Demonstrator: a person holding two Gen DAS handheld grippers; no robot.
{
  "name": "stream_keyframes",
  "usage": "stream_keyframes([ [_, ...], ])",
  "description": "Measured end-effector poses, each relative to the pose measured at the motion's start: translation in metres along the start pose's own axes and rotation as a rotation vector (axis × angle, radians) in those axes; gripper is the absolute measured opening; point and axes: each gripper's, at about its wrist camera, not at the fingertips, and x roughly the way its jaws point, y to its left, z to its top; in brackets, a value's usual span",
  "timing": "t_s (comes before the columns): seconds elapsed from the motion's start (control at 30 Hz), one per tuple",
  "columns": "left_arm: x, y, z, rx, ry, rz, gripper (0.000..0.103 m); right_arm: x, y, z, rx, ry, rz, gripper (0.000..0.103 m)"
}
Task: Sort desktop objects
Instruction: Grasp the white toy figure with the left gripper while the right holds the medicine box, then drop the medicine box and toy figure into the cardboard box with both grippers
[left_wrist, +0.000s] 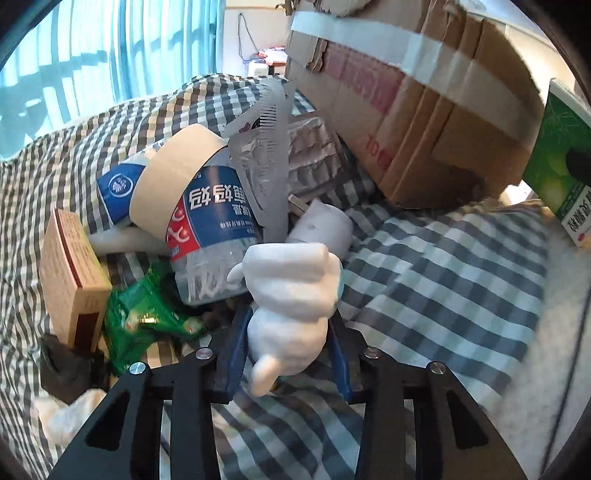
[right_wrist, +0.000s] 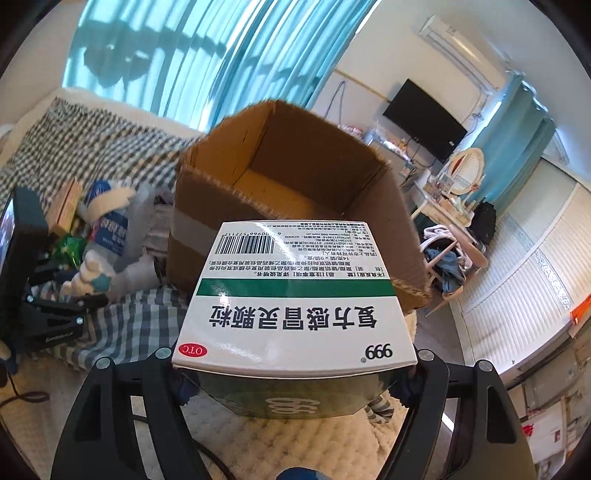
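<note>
The left wrist view looks low and close along its fingers across a checked cloth (left_wrist: 424, 280) toward a heap of clutter, with the taped side of a cardboard box (left_wrist: 406, 110) looming at upper right. The right wrist view sits higher and farther back, facing down into the same cardboard box (right_wrist: 295, 173) and on to the curtained window (right_wrist: 177, 48) and room beyond. Both views share the box, the cloth and a blue-labelled plastic bottle (left_wrist: 210, 218) (right_wrist: 110, 225).
</note>
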Motion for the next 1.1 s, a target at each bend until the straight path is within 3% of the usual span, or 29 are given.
stream_keyframes([
  [0.23, -0.057, 0.002, -0.008, -0.038, -0.116, -0.016, 0.039, -0.025, -0.026, 0.004, 0.129, -0.069, 0.100, 0.076],
  [0.3, -0.084, -0.008, 0.003, 0.011, -0.187, -0.001, 0.039, -0.029, -0.036, 0.006, 0.181, -0.079, 0.140, 0.076],
  [0.6, -0.135, -0.053, 0.042, 0.057, -0.306, -0.092, 0.039, -0.038, -0.065, 0.013, 0.278, -0.143, 0.225, 0.076],
  [0.83, -0.177, -0.086, 0.094, 0.127, -0.425, -0.141, 0.039, -0.050, -0.113, 0.060, 0.345, -0.267, 0.244, 0.077],
  [0.97, -0.173, -0.110, 0.138, 0.181, -0.439, -0.119, 0.039, -0.012, -0.131, 0.089, 0.380, -0.204, 0.278, 0.077],
  [1.1, -0.141, -0.125, 0.171, 0.198, -0.405, -0.028, 0.039, 0.047, -0.141, 0.091, 0.448, -0.085, 0.339, 0.079],
])
